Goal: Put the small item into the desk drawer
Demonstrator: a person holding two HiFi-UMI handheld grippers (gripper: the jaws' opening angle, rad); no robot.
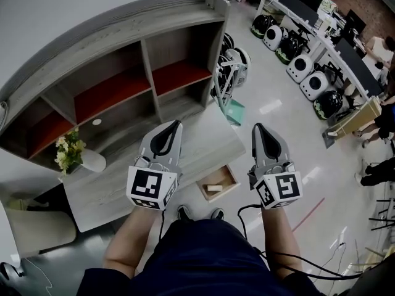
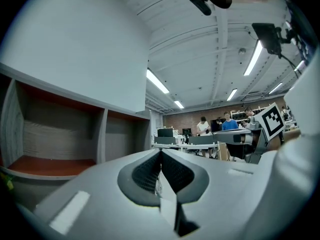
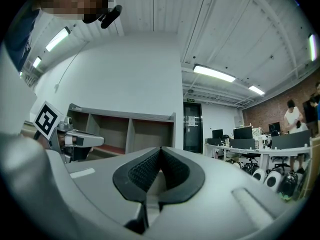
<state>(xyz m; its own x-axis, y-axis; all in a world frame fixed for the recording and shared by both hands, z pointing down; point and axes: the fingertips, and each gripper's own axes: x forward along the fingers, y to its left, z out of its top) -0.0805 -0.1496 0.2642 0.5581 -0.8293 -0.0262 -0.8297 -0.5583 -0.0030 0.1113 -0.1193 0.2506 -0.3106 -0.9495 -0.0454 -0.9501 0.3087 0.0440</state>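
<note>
A small wooden drawer [image 1: 233,176] stands pulled out from the desk's [image 1: 111,187] front right edge, below and between my two hands. A small pale block [image 1: 214,189] lies inside it. My left gripper [image 1: 173,126] hangs level over the desk's right end, shut, with nothing between its pads [image 2: 150,171]. My right gripper [image 1: 258,128] is held level past the desk's right edge, above the floor and to the right of the drawer. Its pads [image 3: 172,170] meet at the tip with nothing in them. Neither gripper touches the drawer or the block.
A grey shelf unit [image 1: 123,85] with red boards lines the back of the desk. A white vase of flowers [image 1: 77,153] stands at the desk's left. A pale chair [image 1: 34,227] is at the lower left. White and black machines [image 1: 305,66] and people fill the room at right.
</note>
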